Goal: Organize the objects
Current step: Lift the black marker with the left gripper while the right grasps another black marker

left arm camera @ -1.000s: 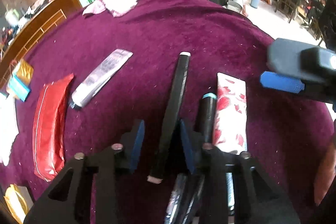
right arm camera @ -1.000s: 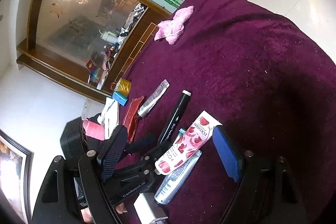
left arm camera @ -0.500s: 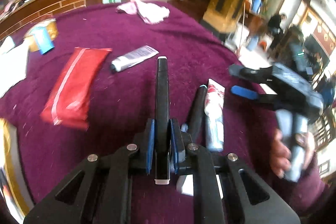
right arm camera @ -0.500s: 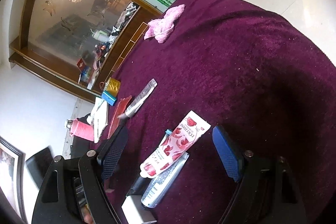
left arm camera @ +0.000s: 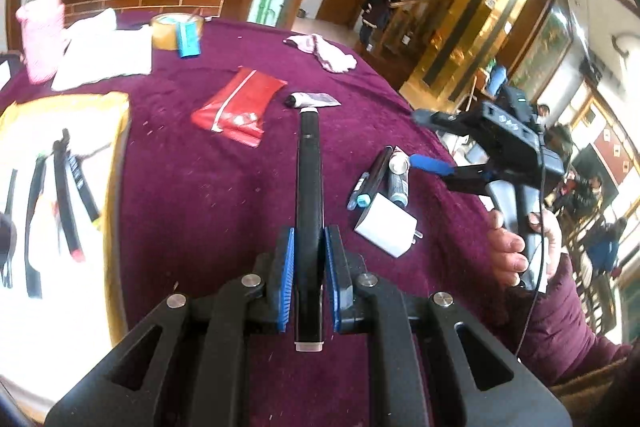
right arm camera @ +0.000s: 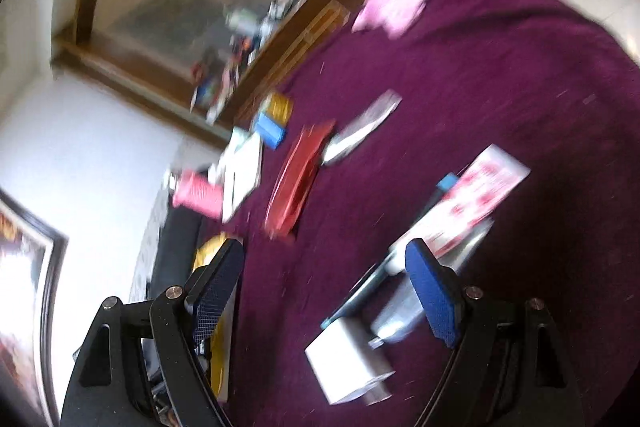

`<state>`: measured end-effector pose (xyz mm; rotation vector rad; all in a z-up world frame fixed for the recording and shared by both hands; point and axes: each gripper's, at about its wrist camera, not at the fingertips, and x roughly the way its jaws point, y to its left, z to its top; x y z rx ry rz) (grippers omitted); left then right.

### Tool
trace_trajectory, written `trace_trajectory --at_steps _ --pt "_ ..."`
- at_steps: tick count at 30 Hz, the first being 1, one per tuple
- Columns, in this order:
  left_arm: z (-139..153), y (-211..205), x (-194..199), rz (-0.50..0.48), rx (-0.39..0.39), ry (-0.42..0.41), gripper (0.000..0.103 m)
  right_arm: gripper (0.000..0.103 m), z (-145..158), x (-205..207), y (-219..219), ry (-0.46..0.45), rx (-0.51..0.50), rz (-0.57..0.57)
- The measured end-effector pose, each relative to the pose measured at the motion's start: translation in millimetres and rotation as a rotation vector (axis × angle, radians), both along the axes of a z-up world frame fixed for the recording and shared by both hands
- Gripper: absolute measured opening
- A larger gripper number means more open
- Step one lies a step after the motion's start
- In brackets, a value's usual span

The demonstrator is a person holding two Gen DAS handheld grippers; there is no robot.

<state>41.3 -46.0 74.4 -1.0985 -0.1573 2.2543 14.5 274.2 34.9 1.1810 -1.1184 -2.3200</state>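
Observation:
My left gripper [left arm camera: 309, 277] is shut on a long black marker [left arm camera: 309, 187] with white ends and holds it above the purple tablecloth. A yellow-rimmed white tray [left arm camera: 120, 163] with several black pens lies to its left. My right gripper [right arm camera: 324, 287] is open and empty, and it also shows in the left wrist view [left arm camera: 432, 163], hovering over a small pile: a white charger [right arm camera: 350, 363], a blue-capped pen [left arm camera: 370, 183], a grey tube [left arm camera: 398, 179] and a red-flowered tube [right arm camera: 476, 199].
A red pouch [left arm camera: 238, 105], a silver tube [left arm camera: 312, 100], a tape roll [left arm camera: 166, 31] with a blue box [left arm camera: 188, 39], white cloths [left arm camera: 104, 55] and a pink cloth [left arm camera: 324, 53] lie farther out. The table edge curves at the right.
My left gripper closed on the black marker, lifted it from the pile and swung left toward the tray. My right gripper moved closer over the pile, its view blurred.

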Motion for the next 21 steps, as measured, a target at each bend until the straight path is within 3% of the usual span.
trace_trajectory --at_steps 4,11,16,19,21 --pt "0 -20 13 0.018 0.019 0.018 0.012 0.079 -9 -14 -25 -0.087 0.085 0.052" --pt "-4 -50 17 0.056 0.072 0.017 0.012 0.074 -8 -26 -37 -0.188 0.374 -0.041" --pt "-9 -69 20 0.079 0.114 0.013 0.012 0.071 -11 -36 -39 -0.241 0.476 -0.056" --pt "-14 -74 20 0.081 0.125 0.001 0.012 0.064 -17 -42 -46 -0.272 0.556 -0.085" --pt "-15 -75 21 0.079 0.125 -0.002 0.012 0.055 -19 -48 -64 -0.272 0.678 -0.113"
